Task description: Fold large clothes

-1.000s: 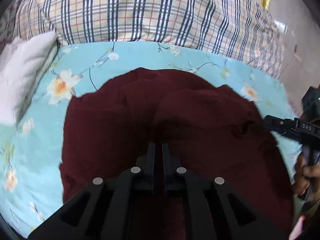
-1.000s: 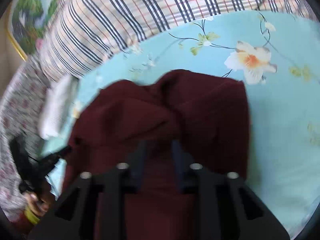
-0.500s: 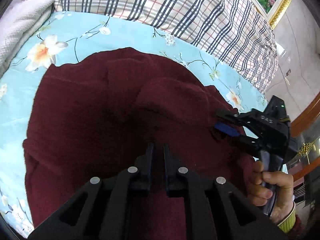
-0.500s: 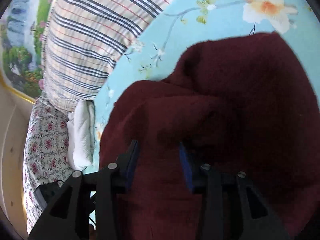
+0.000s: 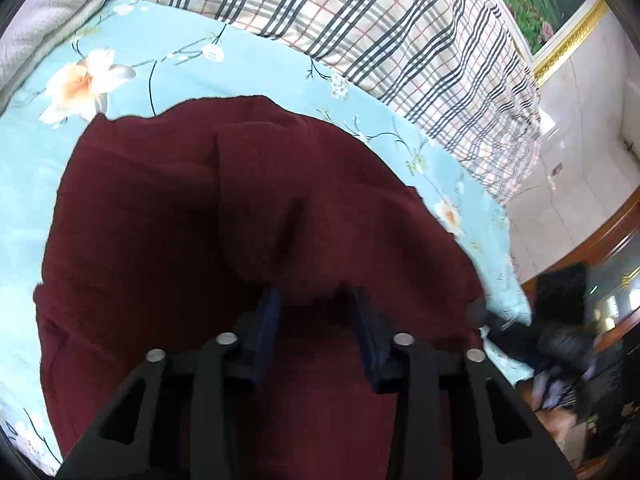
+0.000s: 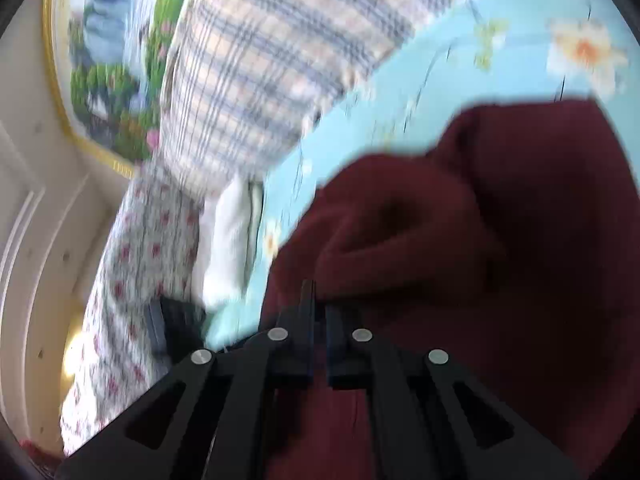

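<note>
Left wrist view puts a white towel (image 5: 44, 28) at my far left, bunched along the edge of the pale blue floral sheet (image 5: 168, 64). I see bare sheet running as an open strip on the left and along the top of the dark red garment (image 5: 192, 208), whose rounded upper edge stops well short of the plaid pillow (image 5: 380, 28). My left gripper (image 5: 316, 312) stands wide, its blue-padded fingers (image 5: 269, 320) spread over a raised fold with cloth bulging between them; I cannot tell whether they touch it. At the right the garment's edge drops toward the bed's side, where the other tool shows as a dark blur. Right wrist view is motion-blurred: a pink-flowered fabric (image 6: 132, 264) and the white towel (image 6: 228, 240) lie left, the plaid pillow (image 6: 272, 64) above them, then a band of blue floral sheet (image 6: 500, 60). My right gripper (image 6: 318, 304) has its fingers pressed nearly together at the left edge of the dark red garment (image 6: 500, 240), pinching a fold of it, with the bulk heaped to the right.
</note>
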Demonstrator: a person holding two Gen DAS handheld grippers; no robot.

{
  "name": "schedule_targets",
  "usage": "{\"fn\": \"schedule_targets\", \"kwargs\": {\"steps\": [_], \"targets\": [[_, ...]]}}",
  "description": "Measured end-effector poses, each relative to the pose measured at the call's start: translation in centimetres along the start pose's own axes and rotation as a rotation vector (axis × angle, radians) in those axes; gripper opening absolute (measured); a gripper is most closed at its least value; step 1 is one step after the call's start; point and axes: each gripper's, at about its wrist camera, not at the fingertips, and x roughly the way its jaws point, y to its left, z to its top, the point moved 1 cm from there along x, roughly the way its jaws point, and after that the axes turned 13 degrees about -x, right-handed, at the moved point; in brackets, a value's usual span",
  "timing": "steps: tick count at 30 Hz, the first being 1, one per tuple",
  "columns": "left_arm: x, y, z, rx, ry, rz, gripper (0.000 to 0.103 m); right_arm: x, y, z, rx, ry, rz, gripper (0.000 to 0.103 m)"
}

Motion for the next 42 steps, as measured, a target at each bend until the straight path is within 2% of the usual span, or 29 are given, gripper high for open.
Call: {"fn": "schedule_targets", "kwargs": {"steps": [2, 4, 6, 7, 8, 11, 13, 15, 17, 18, 20, 21, 22, 23, 25, 26, 28, 29, 31, 32, 33, 35, 38, 40, 42], "targets": [[-0.2, 0.2, -0.1, -0.013, 0.017, -0.005, 0.057, 0.8, 0.4, -1.7, -0.059, 0.084, -0.08, 0.007], [-0.3, 0.6, -0.2, -0.028, 0.029, 0.001, 0.057, 1.1, 0.4, -3.0, -0.071, 0.142, -0.138, 0.009], [-0.4, 1.2, -0.2, -0.047, 0.027, 0.004, 0.057, 0.5, 0.3, -3.4, -0.063, 0.145, -0.144, 0.032], [-0.4, 1.4, -0.1, -0.055, 0.025, 0.005, 0.057, -0.3, 0.1, -3.5, -0.057, 0.126, -0.165, 0.052], [-0.3, 1.6, 0.0, -0.064, 0.024, 0.005, 0.057, -0.8, -0.1, -3.3, -0.049, 0.107, -0.179, 0.06], [0.6, 1.3, 0.7, -0.075, 0.031, 0.0, 0.056, -3.1, -1.7, -1.9, 0.015, 0.006, -0.216, 0.06], [1.5, 1.1, 0.7, -0.065, 0.039, 0.036, 0.048, -3.7, -3.1, -1.0, 0.071, -0.037, -0.223, 0.06], [2.6, 1.2, 0.7, -0.056, 0.06, 0.073, 0.006, -3.0, -4.5, -0.1, 0.119, -0.039, -0.222, 0.06], [2.8, 1.4, 0.4, -0.046, 0.056, 0.092, 0.005, -1.4, -6.0, 0.4, 0.168, -0.011, -0.204, 0.058], [2.2, 1.1, 0.2, -0.023, 0.03, 0.099, 0.004, -0.5, -6.5, 0.6, 0.189, 0.004, -0.19, 0.054], [0.5, 0.7, -0.1, 0.016, -0.018, 0.104, 0.003, 0.9, -7.0, 0.7, 0.202, 0.033, -0.159, 0.013], [-0.9, 0.3, -0.3, 0.043, -0.056, 0.104, 0.003, 0.9, -7.0, 0.9, 0.202, 0.032, -0.155, 0.011], [-1.7, 0.1, -0.5, 0.064, -0.077, 0.106, 0.003, 0.4, -6.7, 1.1, 0.189, -0.001, -0.155, 0.011], [-2.6, -0.1, -0.8, 0.088, -0.098, 0.107, 0.003, -1.2, -5.8, 1.6, 0.136, -0.073, -0.154, 0.011], [-2.9, -0.2, -1.4, 0.12, -0.102, 0.106, 0.003, -3.9, -4.0, 2.1, 0.024, -0.181, -0.194, 0.011], [-2.6, -0.3, -1.9, 0.142, -0.093, 0.12, 0.003, -4.4, -3.4, 2.2, -0.007, -0.194, -0.217, 0.011], [-1.2, -0.2, -2.9, 0.181, -0.066, 0.165, 0.003, -3.8, -3.0, 1.8, -0.065, -0.141, -0.294, 0.011], [-0.7, 0.0, -3.2, 0.19, -0.056, 0.183, 0.003, -2.5, -3.4, 1.3, -0.079, -0.058, -0.328, 0.013], [0.0, 0.4, -3.7, 0.189, -0.04, 0.204, 0.004, -0.9, -5.1, -0.1, -0.031, 0.066, -0.367, 0.014], [0.1, 0.8, -3.9, 0.183, -0.038, 0.203, 0.004, -1.0, -5.8, -0.8, -0.008, 0.087, -0.368, 0.015], [0.0, 1.1, -3.8, 0.173, -0.035, 0.198, 0.005, -1.3, -6.1, -1.1, 0.014, 0.085, -0.358, 0.016], [-0.2, 1.5, -3.8, 0.167, -0.036, 0.191, 0.005, -2.6, -6.0, -1.5, 0.043, 0.041, -0.354, 0.026], [-0.5, 1.5, -3.8, 0.176, -0.048, 0.208, 0.006, -4.7, -4.0, -1.2, 0.006, -0.044, -0.39, 0.027], [-0.3, 1.7, -3.8, 0.171, -0.054, 0.222, 0.007, -5.1, -2.3, -1.0, -0.043, -0.08, -0.367, 0.027], [-0.3, 2.1, -3.9, 0.164, -0.049, 0.233, 0.009, -3.9, -0.6, -0.9, -0.093, -0.068, -0.322, 0.027]]}}
